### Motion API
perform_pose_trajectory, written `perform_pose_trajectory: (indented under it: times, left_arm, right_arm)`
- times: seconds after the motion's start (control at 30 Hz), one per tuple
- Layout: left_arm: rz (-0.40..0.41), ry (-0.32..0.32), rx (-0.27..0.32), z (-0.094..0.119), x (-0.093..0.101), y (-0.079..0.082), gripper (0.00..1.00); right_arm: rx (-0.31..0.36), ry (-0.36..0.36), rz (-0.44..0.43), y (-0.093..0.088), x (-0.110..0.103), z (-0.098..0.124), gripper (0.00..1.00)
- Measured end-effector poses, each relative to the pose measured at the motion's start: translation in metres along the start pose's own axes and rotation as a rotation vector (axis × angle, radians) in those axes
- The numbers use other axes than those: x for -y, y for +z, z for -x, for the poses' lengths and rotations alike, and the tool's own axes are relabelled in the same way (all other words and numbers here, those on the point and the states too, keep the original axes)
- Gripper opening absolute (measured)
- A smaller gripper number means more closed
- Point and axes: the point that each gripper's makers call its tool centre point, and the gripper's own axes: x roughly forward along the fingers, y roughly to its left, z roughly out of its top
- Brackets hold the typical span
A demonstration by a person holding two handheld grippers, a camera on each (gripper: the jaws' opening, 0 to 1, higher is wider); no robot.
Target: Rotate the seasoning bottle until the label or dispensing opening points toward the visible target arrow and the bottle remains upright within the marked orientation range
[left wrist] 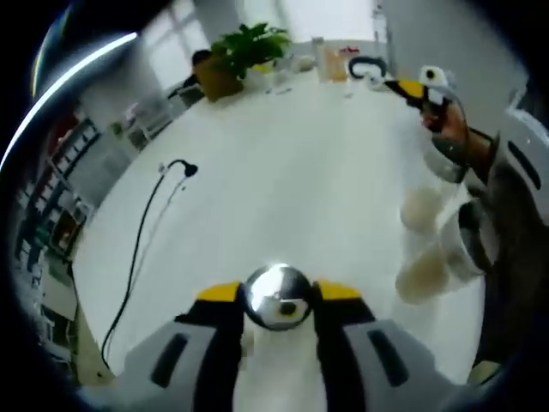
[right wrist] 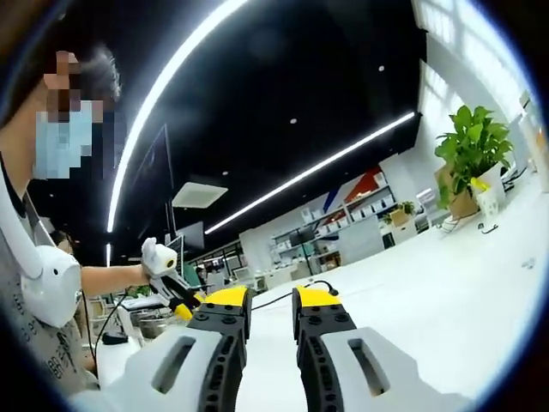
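Your left hand-held gripper is pinching the seasoning bottle. The jaws press on both sides just under the bottle's shiny round cap. The bottle stands low over the white tabletop, and as far as I can judge it is approx. upright, because you look down on the cap from above. So the grasp is done, and this is the first part of the task.

Your right hand-held gripper is raised and points toward the ceiling lights. Its jaws are close together w/ a slim gap and nothing is between them. In the left gripper view it is far beyond the bottle and to the right, held by your hand.

What is left, in my judgement, is the rotation itself, plus the check. The cap shows a small dark mark, but I cannot tell if this is the dispensing opening, and the label side is hidden by the jaws. I also cannot tell the arrow direction from these views, so alignment is not confirmed.

Other things: two pale containers are right of the bottle, a black cable is to its left, and a potted plant is far beyond it.
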Motion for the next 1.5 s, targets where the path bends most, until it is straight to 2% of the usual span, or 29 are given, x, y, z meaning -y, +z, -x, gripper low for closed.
perform_pose_trajectory:
  times: [0.07, 0.1, 0.13, 0.33, 0.43, 0.53, 0.67, 0.87, 1.03, 1.17, 1.3, 1.4, 1.5]
  left_arm:
    - [0.013, 0.009, 0.015, 0.006, 0.006, -0.007, 0.33]
    - [0.035, -0.005, 0.001, 0.009, 0.010, -0.012, 0.33]
    - [0.068, -0.003, 0.017, 0.011, 0.012, -0.013, 0.33]
    - [0.064, 0.003, -0.035, 0.034, 0.021, -0.030, 0.33]
    - [0.151, -0.013, -0.030, 0.044, 0.030, -0.036, 0.33]
    - [0.148, -0.013, -0.032, 0.049, 0.040, -0.042, 0.33]
    - [0.112, -0.001, -0.066, 0.057, 0.059, -0.054, 0.33]
    - [0.107, -0.035, -0.052, 0.063, 0.086, -0.055, 0.33]
    - [0.098, -0.069, -0.059, 0.060, 0.101, -0.055, 0.33]
    - [0.117, -0.076, -0.059, 0.062, 0.108, -0.058, 0.33]
    - [0.146, -0.050, -0.026, 0.062, 0.106, -0.057, 0.33]
    - [0.187, -0.030, 0.034, 0.059, 0.105, -0.052, 0.33]
    - [0.200, -0.013, 0.060, 0.059, 0.106, -0.051, 0.33]
  right_arm:
    - [0.001, 0.012, -0.010, -0.001, -0.004, 0.000, 0.18]
    - [-0.001, 0.017, -0.014, -0.002, -0.006, 0.000, 0.18]
    - [-0.003, 0.023, -0.016, -0.003, -0.009, -0.001, 0.18]
    - [0.000, 0.049, -0.018, -0.003, -0.020, 0.000, 0.18]
    - [0.005, 0.058, -0.027, -0.003, -0.023, 0.001, 0.18]
    - [0.000, 0.062, -0.035, -0.004, -0.025, 0.001, 0.18]
    - [0.001, 0.079, -0.041, -0.001, -0.031, -0.002, 0.18]
    - [-0.001, 0.098, -0.033, -0.001, -0.042, -0.003, 0.18]
    - [-0.009, 0.086, -0.047, -0.001, -0.040, -0.004, 0.18]
    - [0.013, 0.099, -0.073, 0.009, -0.040, -0.008, 0.18]
    - [0.035, 0.105, -0.056, 0.019, -0.041, -0.009, 0.18]
    - [0.037, 0.116, -0.069, 0.017, -0.042, -0.013, 0.18]
    - [0.025, 0.116, -0.083, 0.010, -0.044, -0.018, 0.18]
